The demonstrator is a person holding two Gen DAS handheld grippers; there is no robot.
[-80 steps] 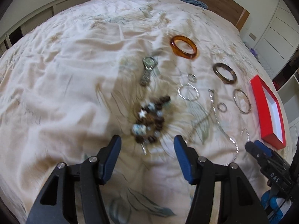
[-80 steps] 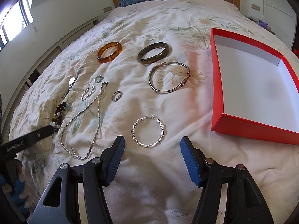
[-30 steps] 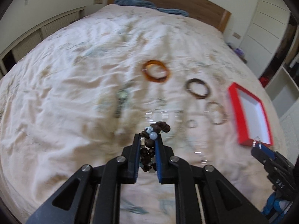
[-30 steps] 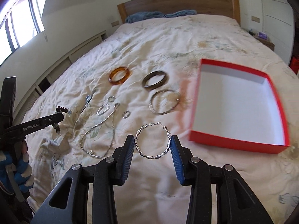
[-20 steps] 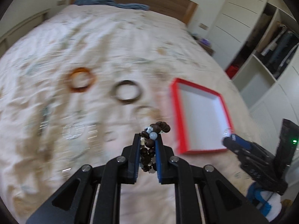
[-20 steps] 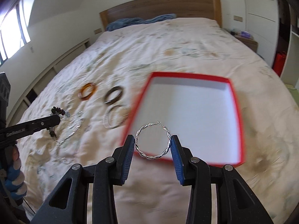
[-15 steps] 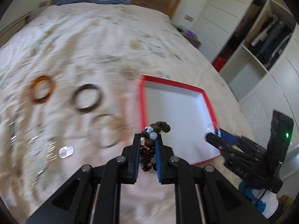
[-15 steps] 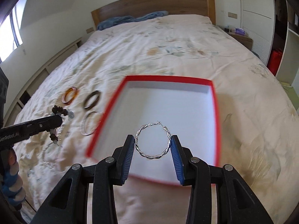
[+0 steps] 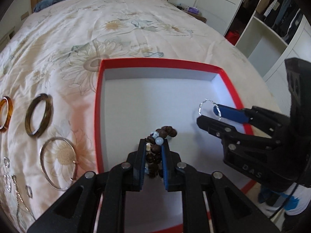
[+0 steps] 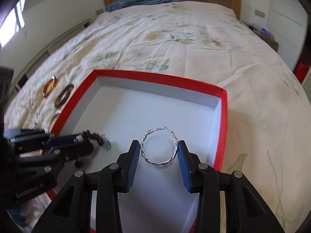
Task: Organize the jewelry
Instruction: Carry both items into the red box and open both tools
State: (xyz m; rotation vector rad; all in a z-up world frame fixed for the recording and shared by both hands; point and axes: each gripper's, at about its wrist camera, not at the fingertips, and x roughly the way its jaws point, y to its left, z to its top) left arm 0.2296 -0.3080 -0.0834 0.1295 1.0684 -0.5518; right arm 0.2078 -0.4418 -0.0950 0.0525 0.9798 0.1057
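Over the red box on the bed: left hand-held gripper pinches a beaded bracelet above the white floor; at right, right hand-held gripper clamps a twisted silver hoop w/ both pads. Drop-off step looks imminent; next move likely calls for lowering & opening jaws. Bangles wait left of box.

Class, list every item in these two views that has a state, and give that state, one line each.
Red box: open, nothing lying inside.
Left gripper: shut on beaded bracelet, over the box.
Right gripper: shut on twisted silver hoop, over the box.
Amber bangle, dark bangle, silver bangle: lying on the bedspread.
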